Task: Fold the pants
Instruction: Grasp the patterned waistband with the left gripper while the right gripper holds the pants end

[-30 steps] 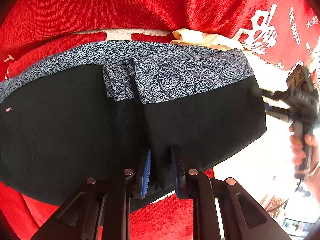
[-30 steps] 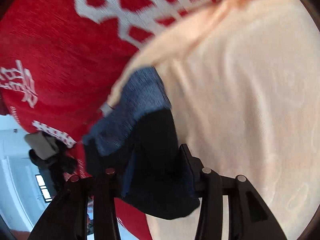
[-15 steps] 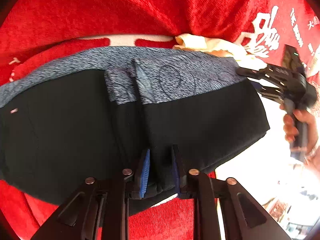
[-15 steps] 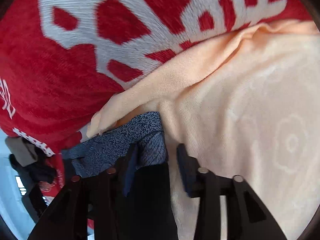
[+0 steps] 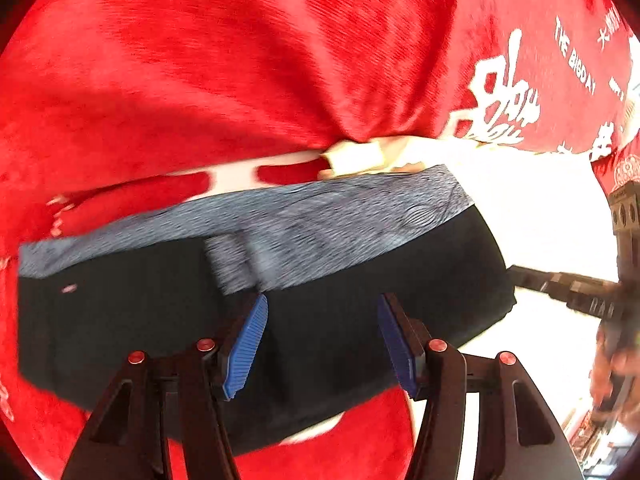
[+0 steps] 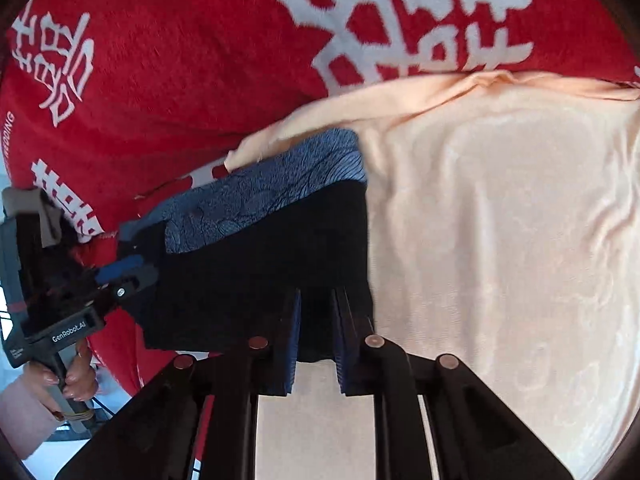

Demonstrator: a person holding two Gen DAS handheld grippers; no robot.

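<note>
Out at the left edge of the pants (image 5: 120, 320), plain red blanket (image 5: 200, 80), white characters woven in. Folded pants flat across that blanket, black cloth nearest the lens, blue-grey patterned band (image 5: 320, 220) along the far edge. Just this side of the pants' near hem, left tongs (image 5: 322, 338) spread wide, blue pads (image 5: 246, 350) clear of the cloth on both sides, gripping nothing. Beyond the band's far right corner, a strip of pale peach towel (image 5: 352, 156) poking out. Right of the pants, bright washed-out area, and the right tongs (image 5: 520, 274) reaching in toward the right edge, a blurred hand (image 5: 612, 376) below on the handle. From the right wrist view: left tongs (image 6: 120, 268) at the pants' (image 6: 260, 272) left edge, a hand (image 6: 68, 380) on the grip; right tongs (image 6: 316, 308) at the near right corner, fingers narrowly apart, black hem lying between them — contact with the pads impossible to tell. Right of the pants, peach towel (image 6: 500, 240) spread broad over the blanket (image 6: 180, 60).
</note>
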